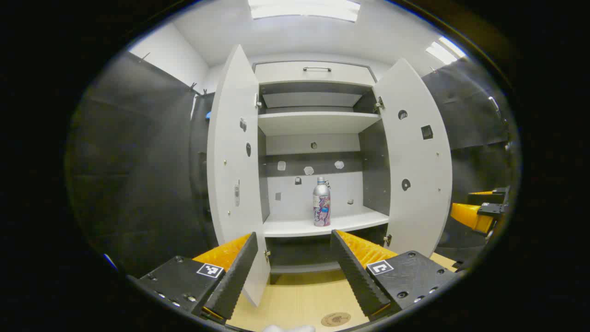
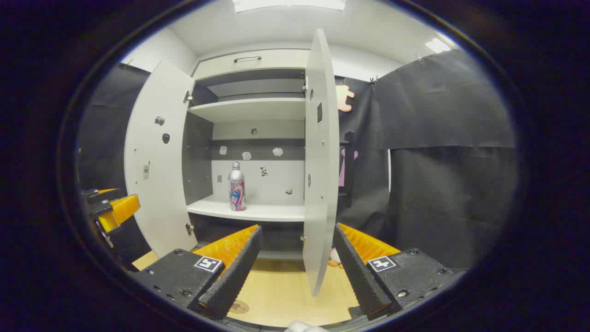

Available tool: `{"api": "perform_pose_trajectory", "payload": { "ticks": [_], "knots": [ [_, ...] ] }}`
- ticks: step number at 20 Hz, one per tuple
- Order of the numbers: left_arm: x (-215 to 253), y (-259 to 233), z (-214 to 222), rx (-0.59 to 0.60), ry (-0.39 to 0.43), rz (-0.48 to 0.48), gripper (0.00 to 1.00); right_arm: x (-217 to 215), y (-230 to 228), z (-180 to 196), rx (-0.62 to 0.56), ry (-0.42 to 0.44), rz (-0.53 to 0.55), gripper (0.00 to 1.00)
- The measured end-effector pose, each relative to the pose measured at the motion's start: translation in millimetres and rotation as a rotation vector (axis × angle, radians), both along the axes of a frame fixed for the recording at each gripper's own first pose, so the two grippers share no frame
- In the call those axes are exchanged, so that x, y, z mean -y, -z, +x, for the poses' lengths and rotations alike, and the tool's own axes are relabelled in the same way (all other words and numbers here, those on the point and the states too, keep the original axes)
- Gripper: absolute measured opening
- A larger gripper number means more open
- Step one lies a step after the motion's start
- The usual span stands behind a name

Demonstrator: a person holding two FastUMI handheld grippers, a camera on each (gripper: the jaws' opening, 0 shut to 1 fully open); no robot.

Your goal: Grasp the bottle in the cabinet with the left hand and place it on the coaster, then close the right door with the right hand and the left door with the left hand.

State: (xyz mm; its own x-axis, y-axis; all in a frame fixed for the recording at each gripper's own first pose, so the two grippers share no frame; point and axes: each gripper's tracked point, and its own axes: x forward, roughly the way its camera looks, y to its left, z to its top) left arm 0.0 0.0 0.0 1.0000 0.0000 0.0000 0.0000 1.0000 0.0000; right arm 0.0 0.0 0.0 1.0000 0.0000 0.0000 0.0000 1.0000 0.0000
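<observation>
- The silver metal bottle with a pink and purple printed wrap [image 1: 321, 202] stands upright on the lower white shelf [image 1: 295, 227] of the open white cabinet [image 1: 315, 73], near the shelf's front edge and about midway between its side walls. In the right gripper view the same bottle [image 2: 236, 187] stands apart from the back panel.
- The step in hand looks to be the reach: the left gripper [image 1: 293, 271] is spread wide and empty, well short of the shelf, with the bottle showing between its fingers but slightly right of centre.
- To do it well, I would shift the line of approach a little right, so that the bottle sits midway in the gap, and close on the wrapped body rather than the narrow silver neck.
- The left door [image 1: 233, 175] hangs open just beside the left finger; keep clear of its lower edge when going in.
- The round brown coaster [image 1: 335, 319] lies on the light wooden counter [image 1: 295, 295] near its front edge, below the gripper; it is the place to set the bottle.
- The right gripper [image 2: 295, 269] is likewise wide and empty, with the edge of the right door [image 2: 319, 175] between its fingers, well placed for pushing later.
</observation>
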Motion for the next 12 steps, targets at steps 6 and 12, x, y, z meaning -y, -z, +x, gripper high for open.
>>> {"api": "perform_pose_trajectory", "payload": {
  "ticks": [6,12],
  "knots": [
    [-4,-1,3,-0.005,0.009,-0.001,0.97,-10,-7,-2,0.014,-0.007,-0.013,1.0],
    [-6,3,12,-0.021,0.007,0.0,0.97,-11,-9,-2,0.005,-0.021,-0.005,1.0]
  ]
}}
